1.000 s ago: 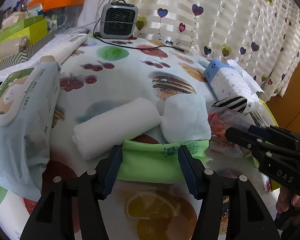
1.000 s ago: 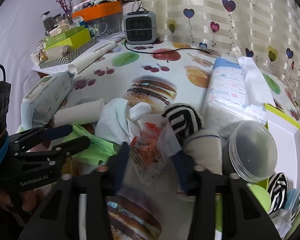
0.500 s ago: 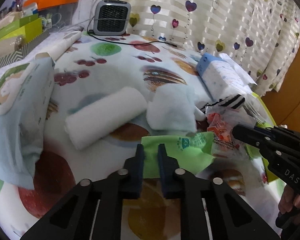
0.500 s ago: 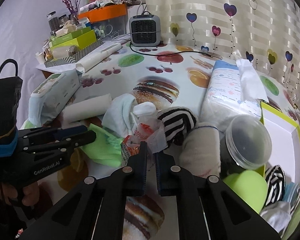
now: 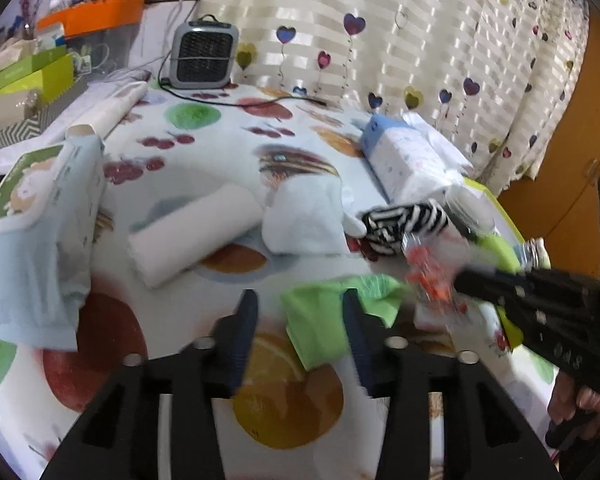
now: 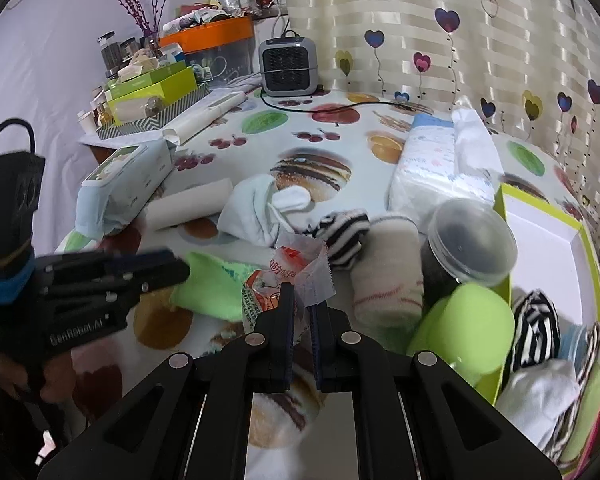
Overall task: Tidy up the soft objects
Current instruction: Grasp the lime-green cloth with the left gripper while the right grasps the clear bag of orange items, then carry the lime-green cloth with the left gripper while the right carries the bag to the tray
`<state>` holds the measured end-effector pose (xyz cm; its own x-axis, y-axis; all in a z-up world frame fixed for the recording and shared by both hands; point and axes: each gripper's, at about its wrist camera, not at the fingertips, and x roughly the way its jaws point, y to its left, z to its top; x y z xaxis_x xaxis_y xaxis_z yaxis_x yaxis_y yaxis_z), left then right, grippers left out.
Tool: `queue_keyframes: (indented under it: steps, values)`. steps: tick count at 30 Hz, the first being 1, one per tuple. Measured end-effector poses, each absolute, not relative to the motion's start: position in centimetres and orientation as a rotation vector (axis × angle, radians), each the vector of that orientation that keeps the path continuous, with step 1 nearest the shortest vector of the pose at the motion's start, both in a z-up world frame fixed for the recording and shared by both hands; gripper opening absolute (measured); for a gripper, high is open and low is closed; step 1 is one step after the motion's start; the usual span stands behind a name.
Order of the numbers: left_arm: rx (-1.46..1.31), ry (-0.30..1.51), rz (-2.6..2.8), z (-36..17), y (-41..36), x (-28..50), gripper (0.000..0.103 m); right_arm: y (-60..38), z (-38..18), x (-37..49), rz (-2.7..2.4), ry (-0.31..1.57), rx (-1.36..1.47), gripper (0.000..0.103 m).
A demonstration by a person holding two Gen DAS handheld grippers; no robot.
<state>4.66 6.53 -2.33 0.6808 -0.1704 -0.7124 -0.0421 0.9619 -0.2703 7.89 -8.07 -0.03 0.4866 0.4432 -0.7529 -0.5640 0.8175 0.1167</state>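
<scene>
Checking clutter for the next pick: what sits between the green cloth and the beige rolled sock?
In the right wrist view, the crinkly snack packet lies between the green cloth and the beige rolled sock, pinched by the right gripper.

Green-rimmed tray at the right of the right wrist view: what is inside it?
The tray holds a black-and-white striped sock, white cloth and a light blue item piled at its near end; the far end shows bare white floor. Whatever lies beneath the pile is covered.
</scene>
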Motion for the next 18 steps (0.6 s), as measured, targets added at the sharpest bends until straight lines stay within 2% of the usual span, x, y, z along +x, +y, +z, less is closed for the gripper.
queue_keyframes:
  steps: [2,9,13,18]
  values:
    - [-0.273,0.814,-0.076,-2.3,6.6,5.2,0.048,-8.5,-0.1,7.7,0.614,0.874,-0.146,0.008]
    - [-0.206,0.889,-0.128,-3.9,5.4,7.3,0.049,-9.2,0.2,7.3,0.605,0.869,-0.143,0.008]
    - [-0.149,0.901,-0.161,-4.2,4.3,6.9,0.053,-9.5,0.4,7.2,0.598,0.862,-0.14,0.008]
    - [-0.115,0.909,-0.201,-4.1,3.7,6.0,0.053,-9.8,0.8,7.1,0.597,0.854,-0.134,0.008]
